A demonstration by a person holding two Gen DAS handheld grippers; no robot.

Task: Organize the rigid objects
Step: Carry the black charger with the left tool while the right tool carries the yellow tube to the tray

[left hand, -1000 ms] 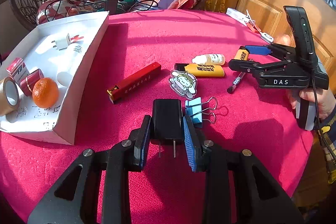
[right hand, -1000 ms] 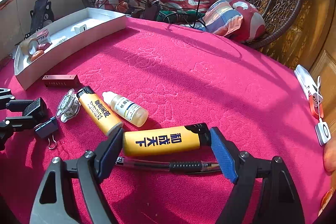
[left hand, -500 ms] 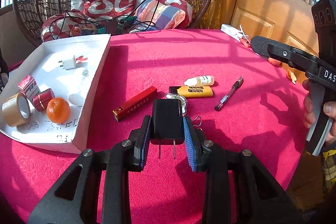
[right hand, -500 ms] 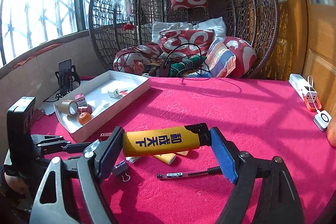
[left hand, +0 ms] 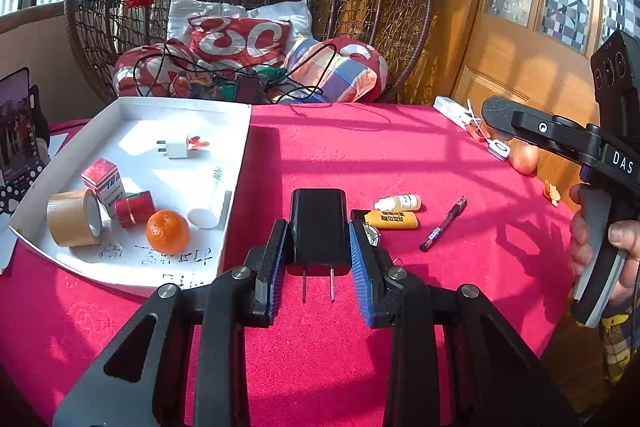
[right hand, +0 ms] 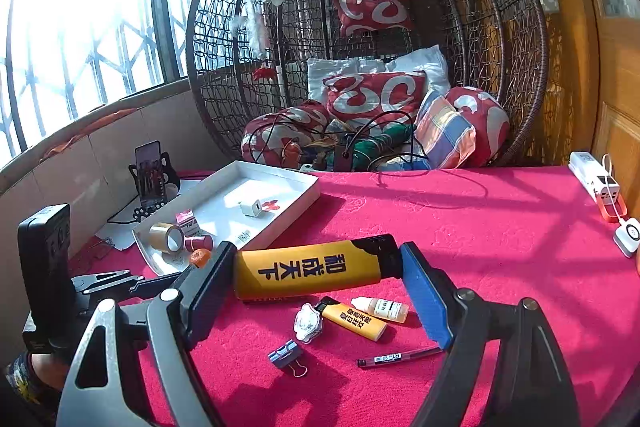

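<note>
My left gripper [left hand: 318,231] is shut on a black charger plug [left hand: 319,223], prongs towards the camera, held above the red tablecloth. My right gripper [right hand: 316,271] is shut lengthwise on a large yellow lighter [right hand: 308,269] with black lettering, also off the table. A white tray [left hand: 240,155] at the left holds a white plug [left hand: 178,147], a tape roll [left hand: 74,219], an orange [left hand: 167,231] and red boxes. On the cloth lie a small yellow lighter [right hand: 354,319], a small bottle [right hand: 384,308], a pen [right hand: 400,357], a binder clip [right hand: 286,353] and a charm [right hand: 308,321].
A wicker hanging chair [right hand: 360,27] with cushions and cables stands behind the round table. A phone on a stand [right hand: 150,173] is left of the tray. A power bank [right hand: 596,183] and an apple [left hand: 524,157] sit near the right edge by wooden doors.
Both grippers have risen off the table with the charger and the large lighter still held. The views have tilted up, and the things on the cloth look smaller and farther.
</note>
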